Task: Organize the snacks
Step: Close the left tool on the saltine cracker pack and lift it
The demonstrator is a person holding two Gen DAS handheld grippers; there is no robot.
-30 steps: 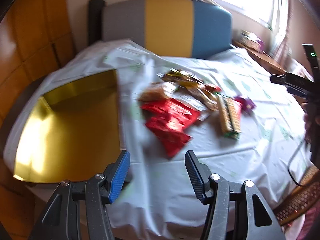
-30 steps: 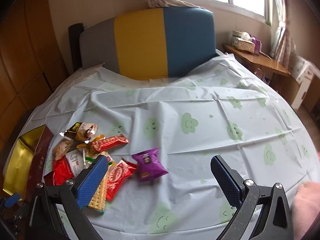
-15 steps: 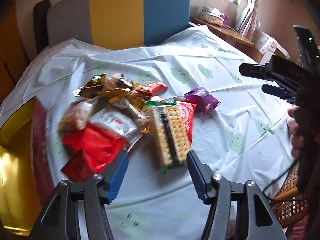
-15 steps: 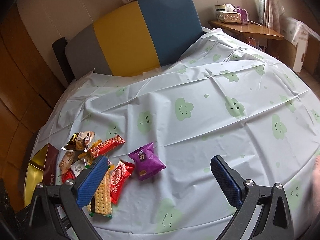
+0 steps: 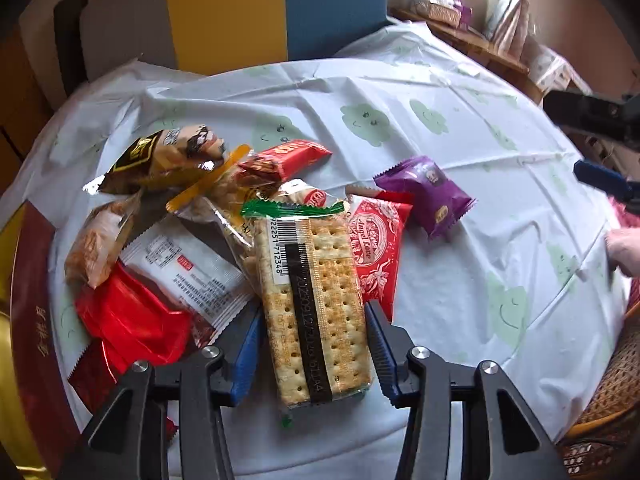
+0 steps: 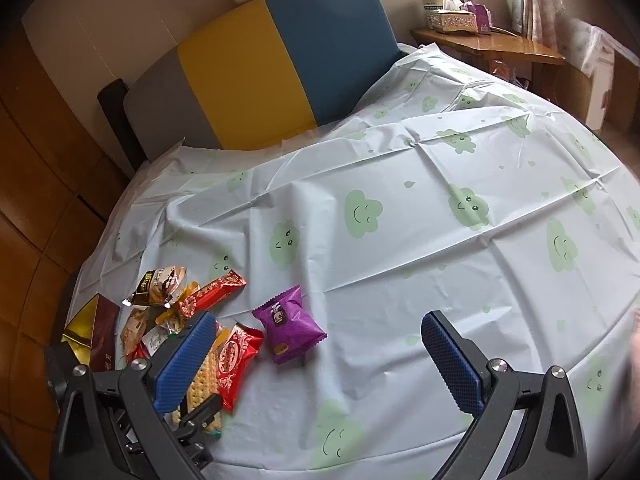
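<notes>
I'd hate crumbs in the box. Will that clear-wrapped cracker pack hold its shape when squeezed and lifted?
Probably stiff: the cracker pack looks like a flat stacked slab. Likely brittle, since the left gripper is closing across its sides. Its glossy film may slip.

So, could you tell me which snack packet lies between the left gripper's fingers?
The cracker pack, clear-wrapped with a green end, unlike the red and purple packets beside it.

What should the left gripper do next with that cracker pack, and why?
Probably finish closing, then lift. The left gripper straddles the cracker pack, its jaws closing with a blue pad along each long edge. The pack lies on top of the snack pile, so it should come away cleanly toward the gold box beside it.
</notes>
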